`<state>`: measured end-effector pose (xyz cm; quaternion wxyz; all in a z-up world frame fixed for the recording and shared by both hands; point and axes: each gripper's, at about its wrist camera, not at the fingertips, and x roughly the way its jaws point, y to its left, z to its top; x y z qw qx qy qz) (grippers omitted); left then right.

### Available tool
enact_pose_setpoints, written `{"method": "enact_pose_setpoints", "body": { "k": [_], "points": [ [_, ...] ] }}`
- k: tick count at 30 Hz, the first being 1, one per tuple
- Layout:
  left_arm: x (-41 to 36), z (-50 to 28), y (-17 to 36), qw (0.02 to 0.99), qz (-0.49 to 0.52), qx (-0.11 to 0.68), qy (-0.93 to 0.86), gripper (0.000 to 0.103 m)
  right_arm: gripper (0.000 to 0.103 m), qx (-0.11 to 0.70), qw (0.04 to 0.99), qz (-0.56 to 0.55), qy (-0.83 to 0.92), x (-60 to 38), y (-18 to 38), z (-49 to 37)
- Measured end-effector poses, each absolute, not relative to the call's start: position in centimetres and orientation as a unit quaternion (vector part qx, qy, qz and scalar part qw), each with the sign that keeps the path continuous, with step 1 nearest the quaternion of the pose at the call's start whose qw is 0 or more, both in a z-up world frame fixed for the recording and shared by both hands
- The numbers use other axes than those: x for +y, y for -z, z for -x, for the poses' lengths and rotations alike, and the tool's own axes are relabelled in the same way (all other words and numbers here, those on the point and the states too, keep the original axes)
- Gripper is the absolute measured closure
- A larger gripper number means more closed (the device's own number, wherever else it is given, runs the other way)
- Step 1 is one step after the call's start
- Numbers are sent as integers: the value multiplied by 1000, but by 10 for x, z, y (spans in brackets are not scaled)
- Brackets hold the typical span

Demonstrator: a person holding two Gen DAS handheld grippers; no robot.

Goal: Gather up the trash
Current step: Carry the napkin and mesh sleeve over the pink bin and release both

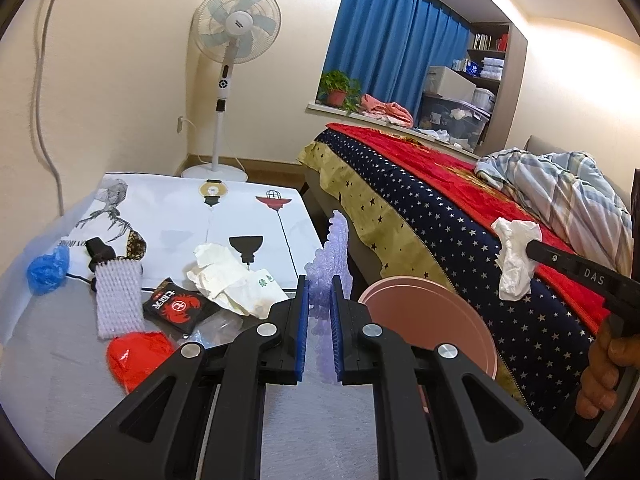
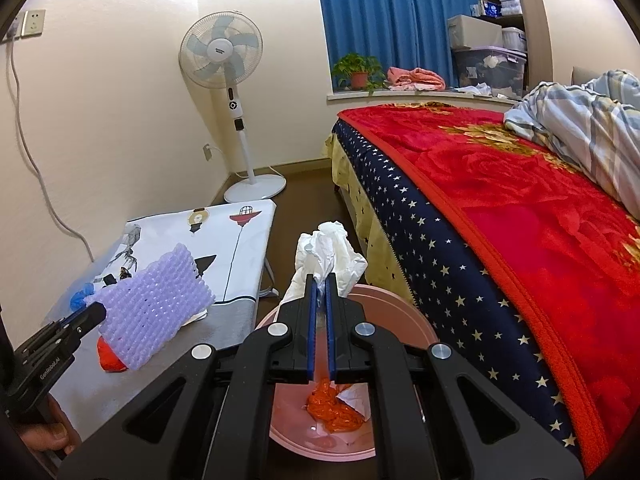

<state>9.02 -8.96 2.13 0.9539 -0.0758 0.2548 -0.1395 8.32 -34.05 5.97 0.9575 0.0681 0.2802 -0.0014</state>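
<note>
The left gripper (image 1: 319, 300) was clenched on a lilac foam net (image 1: 334, 264), its blue pads (image 1: 302, 320) pinching the net edge-on so that it stood up between and beyond the fingertips. From the right wrist view the same net (image 2: 156, 300) spread out flat and broad, hanging off the tip of the left gripper (image 2: 86, 318) above the table (image 2: 236, 320).

The right gripper (image 2: 320, 292) was clamped on a white tissue (image 2: 328, 256) — the crumpled wad bulged out past the fingertips, held over the pink bin (image 2: 416, 328). Below the fingers, inside the bin, lay an orange wrapper (image 2: 334, 408) touching a scrap of white paper (image 2: 354, 398). In the left wrist view the tissue (image 1: 516, 260) dangled from the tip of the right gripper (image 1: 534, 248), off to the right of the left fingers, with the bin (image 1: 432, 320) just right of them.

Left of the left fingers, more trash lay on the table (image 1: 60, 380): a second foam net (image 1: 118, 300), a black snack packet (image 1: 178, 306), crumpled paper (image 1: 230, 280) beside the packet, a red wrapper (image 1: 138, 356) nearest the fingers, and a blue wad (image 1: 48, 272) farthest left. A printed cloth (image 1: 180, 208) covered the far part of the table.

Beyond the right fingers and to their right ran the bed (image 2: 520, 200) with a red blanket; a fan (image 2: 222, 52) stood by the wall ahead — left of a blue curtain (image 2: 392, 12).
</note>
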Motion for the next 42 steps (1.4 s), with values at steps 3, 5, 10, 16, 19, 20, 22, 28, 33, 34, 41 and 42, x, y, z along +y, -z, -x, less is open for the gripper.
{"method": "enact_pose_setpoints", "body": {
  "k": [3, 5, 10, 16, 19, 20, 22, 28, 33, 34, 41, 42],
  "points": [
    [-93, -93, -19, 953, 75, 257, 142, 93, 98, 279, 958, -68, 8, -342, -59, -84],
    [-96, -94, -18, 952, 74, 259, 145, 93, 98, 277, 958, -69, 12, -342, -59, -84],
    [-105, -98, -14, 950, 73, 262, 152, 93, 98, 280, 957, -71, 20, -344, -58, -87],
    [-117, -104, -10, 947, 72, 267, 163, 93, 98, 283, 956, -73, 33, -348, -55, -90],
    [-125, -107, -7, 945, 71, 269, 171, 93, 98, 284, 955, -75, 39, -351, -54, -91],
    [-128, -108, -7, 944, 71, 270, 174, 93, 98, 286, 954, -76, 41, -352, -53, -92],
    [-134, -109, -5, 943, 69, 271, 179, 93, 98, 289, 953, -77, 45, -354, -51, -94],
    [-151, -114, 1, 939, 67, 276, 194, 93, 98, 297, 950, -77, 53, -359, -46, -99],
    [-163, -119, 7, 935, 64, 282, 203, 93, 98, 301, 948, -78, 60, -362, -43, -101],
    [-165, -120, 7, 935, 63, 283, 205, 93, 98, 302, 948, -78, 61, -363, -42, -102],
    [-178, -125, 11, 932, 59, 287, 212, 93, 98, 307, 946, -78, 67, -364, -39, -104],
    [-179, -125, 11, 932, 59, 288, 213, 93, 98, 307, 946, -78, 67, -365, -39, -105]
  ]
}}
